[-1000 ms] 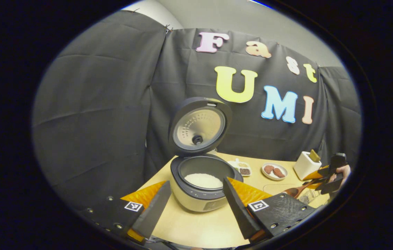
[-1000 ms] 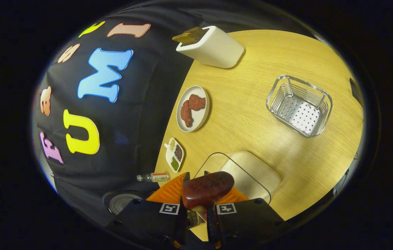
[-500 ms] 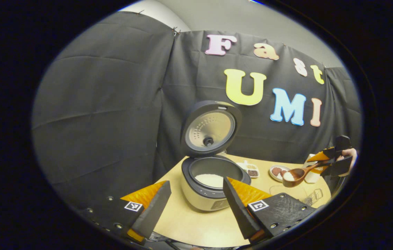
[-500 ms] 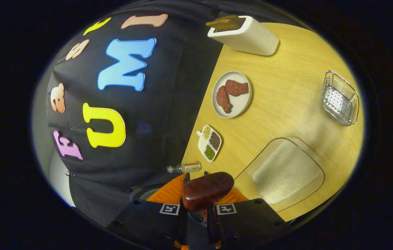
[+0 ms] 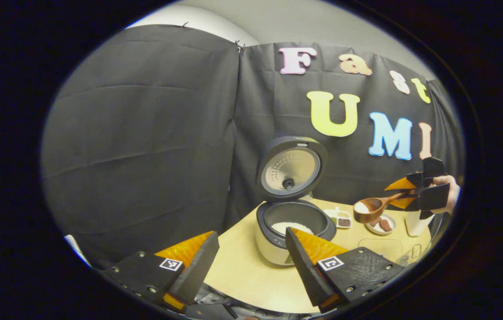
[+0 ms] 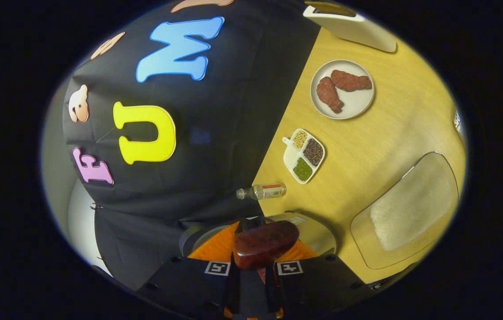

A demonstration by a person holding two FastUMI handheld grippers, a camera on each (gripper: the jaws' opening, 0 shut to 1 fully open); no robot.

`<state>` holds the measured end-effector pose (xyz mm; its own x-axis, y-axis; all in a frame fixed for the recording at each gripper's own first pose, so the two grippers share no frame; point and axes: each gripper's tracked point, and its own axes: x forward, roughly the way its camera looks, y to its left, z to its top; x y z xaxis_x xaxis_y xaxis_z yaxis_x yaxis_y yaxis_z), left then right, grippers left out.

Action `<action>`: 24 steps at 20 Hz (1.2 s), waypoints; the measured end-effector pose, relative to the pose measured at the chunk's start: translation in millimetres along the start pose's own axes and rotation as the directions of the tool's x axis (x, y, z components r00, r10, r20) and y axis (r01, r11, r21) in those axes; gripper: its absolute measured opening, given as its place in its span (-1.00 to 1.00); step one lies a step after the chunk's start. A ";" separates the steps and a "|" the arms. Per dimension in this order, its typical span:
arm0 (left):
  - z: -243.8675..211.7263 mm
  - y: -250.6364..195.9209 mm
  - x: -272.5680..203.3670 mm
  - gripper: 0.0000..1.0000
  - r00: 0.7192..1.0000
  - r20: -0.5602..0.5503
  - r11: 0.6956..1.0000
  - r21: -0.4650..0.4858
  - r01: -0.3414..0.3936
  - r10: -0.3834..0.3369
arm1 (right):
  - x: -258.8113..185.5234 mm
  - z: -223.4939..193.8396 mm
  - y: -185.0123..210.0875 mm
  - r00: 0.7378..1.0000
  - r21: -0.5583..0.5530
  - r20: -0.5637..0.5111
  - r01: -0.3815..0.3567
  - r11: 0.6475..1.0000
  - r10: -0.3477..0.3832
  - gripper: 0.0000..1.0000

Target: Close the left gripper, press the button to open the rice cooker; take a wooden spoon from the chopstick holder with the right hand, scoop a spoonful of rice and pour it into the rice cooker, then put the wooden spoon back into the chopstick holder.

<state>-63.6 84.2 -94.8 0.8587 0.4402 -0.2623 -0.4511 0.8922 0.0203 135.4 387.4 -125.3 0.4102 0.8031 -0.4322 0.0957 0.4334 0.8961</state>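
One wooden spoon (image 5: 373,207), bowl heaped with rice | right claw (image 5: 416,194) clamps handle | left claw (image 5: 249,262) spread, empty

The table held one rice cooker (image 5: 294,231), one wooden spoon (image 5: 369,209), one white chopstick holder (image 6: 350,27), one plate (image 6: 343,110) with two brown pieces, one three-part dish (image 6: 304,155), one small bottle (image 6: 262,192) and one clear rice tray (image 6: 407,209).

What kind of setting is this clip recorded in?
Probably a staged kitchen tabletop inside a recording booth, not a real kitchen. A rice cooker stands open on a wooden table, beside small dishes of food such as a plate and a divided dish, with black cloth hung behind as a wall.
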 end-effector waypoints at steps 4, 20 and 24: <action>5.9 3.8 9.9 0.84 0.999 0.004 0.999 0.013 0.037 -0.037 | 32.6 -30.7 30.0 1.000 -0.113 -0.009 -0.021 0.993 0.020 -0.51; -7.9 93.8 77.1 0.84 0.999 -0.047 1.000 -0.025 0.001 -0.002 | 135.1 -114.6 58.5 1.000 -0.750 0.016 0.018 0.661 -0.009 -0.52; -10.7 107.8 87.8 0.84 0.998 -0.055 1.000 -0.024 -0.013 0.011 | 140.8 -125.0 61.6 1.000 -0.824 0.007 0.008 0.567 -0.004 -0.52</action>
<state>-39.5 218.0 -125.9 0.8388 0.4440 -0.3151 -0.4677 0.8839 0.0004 85.6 578.3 -143.6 0.4158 0.7984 -0.4355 -0.6898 0.5889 0.4210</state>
